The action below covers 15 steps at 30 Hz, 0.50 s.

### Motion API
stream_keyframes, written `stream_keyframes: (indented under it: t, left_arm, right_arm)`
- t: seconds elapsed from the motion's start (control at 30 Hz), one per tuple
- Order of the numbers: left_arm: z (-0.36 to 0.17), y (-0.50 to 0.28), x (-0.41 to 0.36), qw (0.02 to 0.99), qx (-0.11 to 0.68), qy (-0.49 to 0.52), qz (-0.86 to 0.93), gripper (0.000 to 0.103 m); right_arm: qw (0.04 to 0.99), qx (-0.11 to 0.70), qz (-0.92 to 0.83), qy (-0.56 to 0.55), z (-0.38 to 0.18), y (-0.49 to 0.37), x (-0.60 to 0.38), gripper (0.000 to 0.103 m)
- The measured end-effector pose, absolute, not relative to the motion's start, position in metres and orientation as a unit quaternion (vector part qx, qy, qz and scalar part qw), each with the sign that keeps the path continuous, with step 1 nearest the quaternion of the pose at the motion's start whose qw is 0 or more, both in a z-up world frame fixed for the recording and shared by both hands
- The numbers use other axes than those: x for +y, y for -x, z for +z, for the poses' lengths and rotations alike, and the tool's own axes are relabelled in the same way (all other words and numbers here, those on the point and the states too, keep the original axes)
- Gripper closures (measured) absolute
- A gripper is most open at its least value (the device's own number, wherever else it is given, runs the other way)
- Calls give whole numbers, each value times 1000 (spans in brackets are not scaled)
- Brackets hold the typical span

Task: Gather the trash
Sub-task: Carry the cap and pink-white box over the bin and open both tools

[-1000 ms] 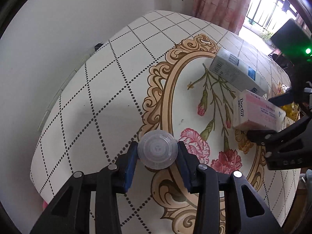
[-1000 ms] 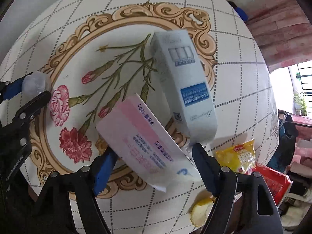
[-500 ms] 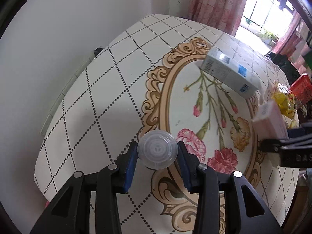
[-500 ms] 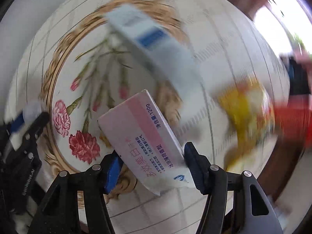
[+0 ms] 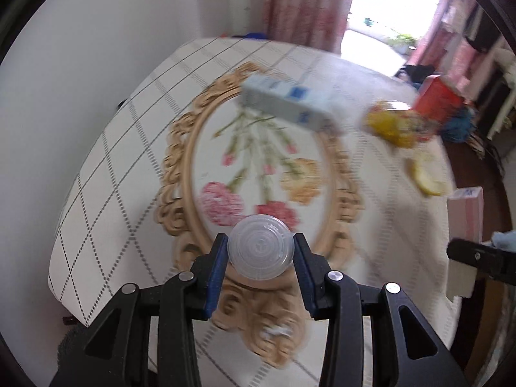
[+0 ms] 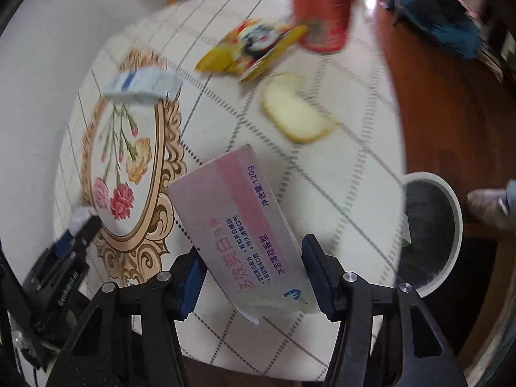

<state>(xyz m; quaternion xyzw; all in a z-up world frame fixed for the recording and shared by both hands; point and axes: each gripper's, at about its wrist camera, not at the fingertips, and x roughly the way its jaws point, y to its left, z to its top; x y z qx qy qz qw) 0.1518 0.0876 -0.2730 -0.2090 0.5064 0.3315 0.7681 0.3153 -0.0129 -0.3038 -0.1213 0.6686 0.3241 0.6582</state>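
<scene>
My left gripper (image 5: 260, 262) is shut on a clear plastic lid (image 5: 260, 246), held above the near edge of the round table (image 5: 106, 174). My right gripper (image 6: 253, 274) is shut on a pink toothpaste box (image 6: 240, 225), lifted over the table's right side; the box also shows at the right of the left wrist view (image 5: 466, 216). A white and blue box (image 5: 290, 103) lies on the table's flower pattern. A yellow snack wrapper (image 6: 254, 48), a red packet (image 6: 322, 13) and a pale bread slice (image 6: 296, 113) lie further right.
A white-rimmed bin with a dark liner (image 6: 429, 235) stands on the wooden floor just right of the table. A blue cloth (image 6: 441, 22) lies on the floor beyond. A white wall runs along the table's left. My left gripper shows at the lower left in the right wrist view (image 6: 77, 222).
My right gripper has lifted the pink box off the table and swung it right, toward the bin side. My left gripper has turned right, still holding the lid.
</scene>
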Motion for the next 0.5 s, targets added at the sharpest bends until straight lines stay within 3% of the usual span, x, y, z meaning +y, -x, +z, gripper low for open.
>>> stream_keyframes:
  t: [0.5]
  left_arm:
    - [-163, -264, -65, 865, 455, 116, 176, 66]
  right_arm:
    - [781, 561, 274, -26, -184, -346, -209, 45]
